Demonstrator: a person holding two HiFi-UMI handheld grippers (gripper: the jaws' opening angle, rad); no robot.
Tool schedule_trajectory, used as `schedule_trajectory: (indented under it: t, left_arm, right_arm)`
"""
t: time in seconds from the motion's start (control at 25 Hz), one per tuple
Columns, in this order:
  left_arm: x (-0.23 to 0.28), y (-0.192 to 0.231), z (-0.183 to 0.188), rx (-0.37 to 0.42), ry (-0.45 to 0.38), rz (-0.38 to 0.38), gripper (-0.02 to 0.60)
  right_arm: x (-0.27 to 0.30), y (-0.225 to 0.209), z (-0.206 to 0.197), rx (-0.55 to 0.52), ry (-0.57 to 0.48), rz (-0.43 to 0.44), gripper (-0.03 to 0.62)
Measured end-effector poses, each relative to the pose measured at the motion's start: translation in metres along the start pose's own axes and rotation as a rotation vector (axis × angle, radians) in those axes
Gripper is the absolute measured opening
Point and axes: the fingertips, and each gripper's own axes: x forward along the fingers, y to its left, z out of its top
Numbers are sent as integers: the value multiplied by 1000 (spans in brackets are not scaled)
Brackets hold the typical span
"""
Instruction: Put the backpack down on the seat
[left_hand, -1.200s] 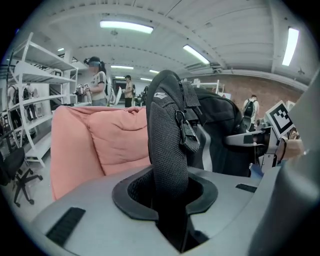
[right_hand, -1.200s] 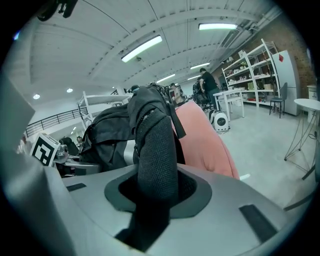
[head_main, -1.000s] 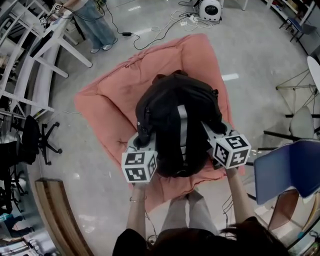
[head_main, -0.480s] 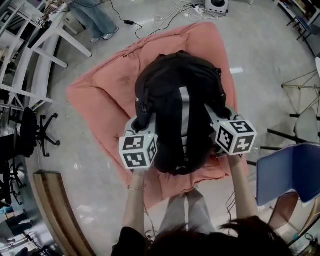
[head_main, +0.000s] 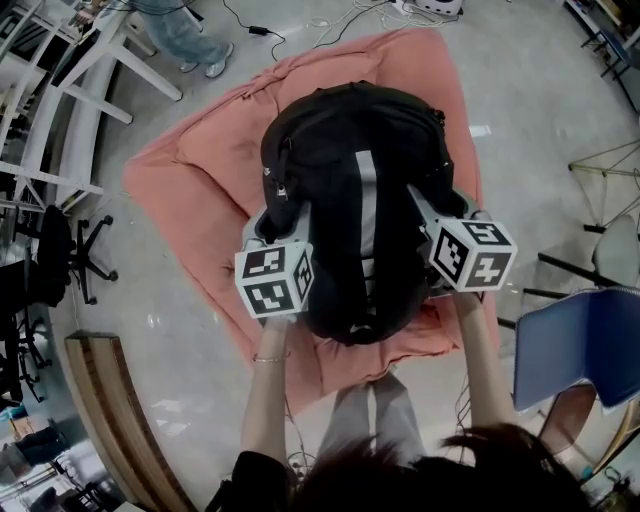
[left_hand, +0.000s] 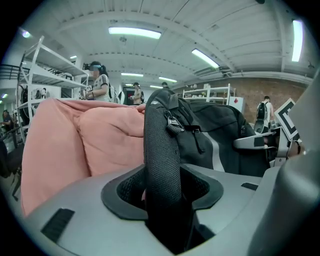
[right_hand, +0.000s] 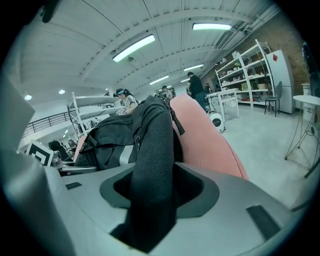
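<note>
**Backpack lies on the pink seat as both grips loosen**

Polished grey concrete floor (head_main: 540, 100) surrounds a big salmon-pink seat (head_main: 190, 180), a soft, squashy cushion with puffed lobes and creased fabric. White metal shelving (head_main: 60, 90) stands at the left and a blue chair (head_main: 575, 345) at the right.

The backpack (head_main: 340, 130) lies on the middle of the seat. It is a rounded black bag of matte woven cloth, with a grey stripe (head_main: 366, 200) down its centre. Compared with a second ago, pack and seat both sit higher and larger in the head view, and the pack covers more of the cushion. The two marker cubes stand slightly farther apart.

The left gripper (head_main: 268, 225) is at the pack's left flank and the right gripper (head_main: 428, 205) at its right flank. In the left gripper view, a padded shoulder strap (left_hand: 161, 150) of coarse black mesh rises upright through the left gripper's (left_hand: 162, 192) dark hollow. Its jaws are opening, with gaps visible on both sides of the strap, so the clamp has let go. In the right gripper view, the other mesh strap (right_hand: 152, 165) hangs between the right gripper's (right_hand: 155, 192) jaws. These are opening too, and the strap lies loose between them rather than pinched.
</note>
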Motion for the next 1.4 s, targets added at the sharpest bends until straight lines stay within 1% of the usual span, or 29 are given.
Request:
schedule_trajectory:
  t: [0.16,0.24,0.4,0.56,0.68,0.84,0.96,1.0,1.16,1.2,1.24,1.32,1.4]
  left_arm:
    - [3,5,3,4,-2,20,218]
    - [5,5,2,13,-5,35,264]
    - [7,4,0,21,-12,45,305]
    - [-1,15,2,-25,-31,85,316]
    - [-12,18,3,-48,-49,88,316]
    - [-31,13,0,-19,-46,65,314]
    - [-37,9,0,-4,-50,56,313]
    - [-39,8,2,4,-59,59,295]
    - [-67,11,10,48,-93,99,167]
    - [-76,10,12,56,-99,107,147]
    - [-82,8,15,63,-104,110,124]
    - [-93,2,19,75,-114,109,88]
    - [-102,-5,22,81,-122,103,63]
  right_arm:
    - [4,2,5,11,-19,-6,195]
    - [5,2,5,11,-31,-21,210]
    - [4,-2,5,6,-56,-57,234]
    - [0,-2,7,17,-88,-83,253]
    - [-7,-2,7,15,-105,-104,261]
    - [-21,4,5,29,-127,-88,261]
    - [-28,0,6,36,-139,-78,259]
    - [-30,-1,7,30,-145,-79,259]
    - [-49,15,9,-10,-170,-68,250]
    - [-55,19,10,-25,-175,-67,210]
    - [-61,21,11,-43,-178,-70,149]
    - [-70,25,13,-78,-179,-78,85]
    - [-78,29,15,-106,-176,-80,63]
